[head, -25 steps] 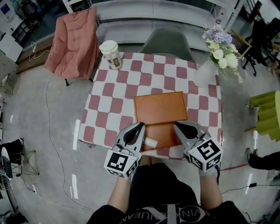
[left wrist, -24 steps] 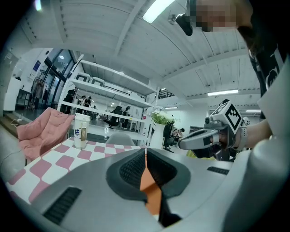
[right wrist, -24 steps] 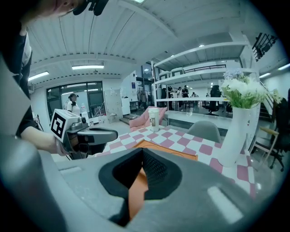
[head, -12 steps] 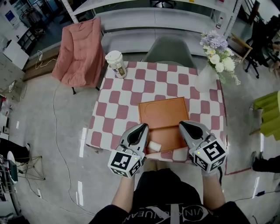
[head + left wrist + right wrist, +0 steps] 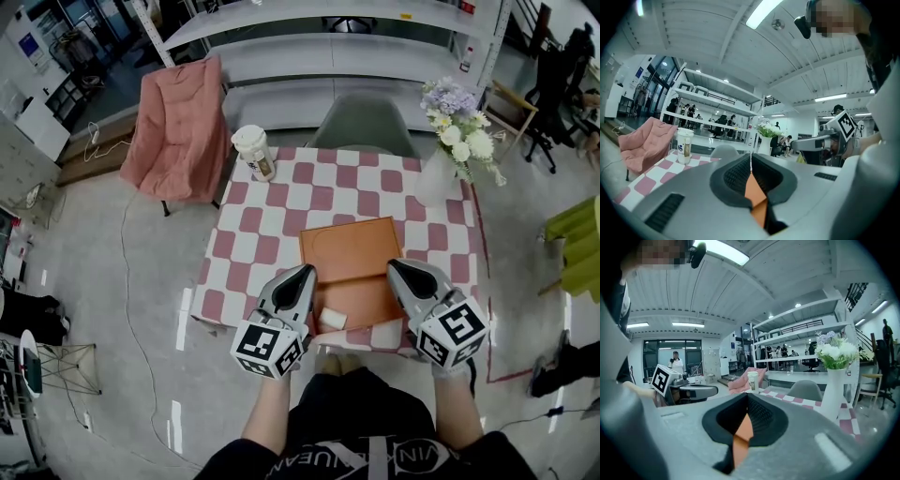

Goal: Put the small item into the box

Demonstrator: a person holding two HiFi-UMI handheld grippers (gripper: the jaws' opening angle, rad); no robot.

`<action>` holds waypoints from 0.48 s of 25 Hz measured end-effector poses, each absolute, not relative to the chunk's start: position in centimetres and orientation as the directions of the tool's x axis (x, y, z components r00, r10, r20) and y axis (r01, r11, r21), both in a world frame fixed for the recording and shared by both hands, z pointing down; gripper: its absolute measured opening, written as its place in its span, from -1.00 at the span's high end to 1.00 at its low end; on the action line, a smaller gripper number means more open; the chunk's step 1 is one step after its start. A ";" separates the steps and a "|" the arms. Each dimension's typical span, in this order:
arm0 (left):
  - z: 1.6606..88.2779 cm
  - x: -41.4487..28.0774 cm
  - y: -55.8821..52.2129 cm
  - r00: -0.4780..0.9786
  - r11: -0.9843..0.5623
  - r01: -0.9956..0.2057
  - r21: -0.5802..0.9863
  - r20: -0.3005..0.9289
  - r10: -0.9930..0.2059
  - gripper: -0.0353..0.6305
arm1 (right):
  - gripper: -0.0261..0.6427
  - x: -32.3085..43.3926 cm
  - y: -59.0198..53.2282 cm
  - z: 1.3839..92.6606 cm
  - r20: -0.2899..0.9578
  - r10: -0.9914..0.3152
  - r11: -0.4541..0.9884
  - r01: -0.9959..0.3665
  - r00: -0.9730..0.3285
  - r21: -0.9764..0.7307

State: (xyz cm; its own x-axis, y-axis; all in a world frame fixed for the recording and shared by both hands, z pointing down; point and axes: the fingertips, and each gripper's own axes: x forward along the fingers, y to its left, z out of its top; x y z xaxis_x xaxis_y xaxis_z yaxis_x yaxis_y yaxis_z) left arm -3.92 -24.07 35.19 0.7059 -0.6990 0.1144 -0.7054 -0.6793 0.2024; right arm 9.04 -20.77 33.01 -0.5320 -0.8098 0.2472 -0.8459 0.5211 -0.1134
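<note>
Checked counter (image 5: 253, 225) has drawn farther off in the head view, yet left tool (image 5: 304, 274) and right tool (image 5: 397, 269) stay clenched and empty, with the small item (image 5: 331, 319) unmoved at the orange box's (image 5: 352, 246) near-left corner, apparently not grasped yet.

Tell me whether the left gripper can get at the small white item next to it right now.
Probably yes. The small white item lies right beside the left gripper, at the orange box's near corner, with nothing between them. Its jaws are shut and would have to open first.
</note>
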 end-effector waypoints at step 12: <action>32.1 -4.4 -23.5 0.687 -0.670 -0.721 0.177 0.050 -0.725 0.84 | 0.90 9.3 -20.0 30.1 0.153 -0.821 0.543 -0.836 -0.549 -0.084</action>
State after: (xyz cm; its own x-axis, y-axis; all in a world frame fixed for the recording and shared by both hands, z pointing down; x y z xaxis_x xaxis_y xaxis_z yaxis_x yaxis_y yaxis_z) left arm -4.40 -23.49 32.06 0.6869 -0.7250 0.0498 -0.7205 -0.6705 0.1769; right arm 9.30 -20.03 30.10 -0.5492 -0.8214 0.1535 -0.8355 0.5430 -0.0836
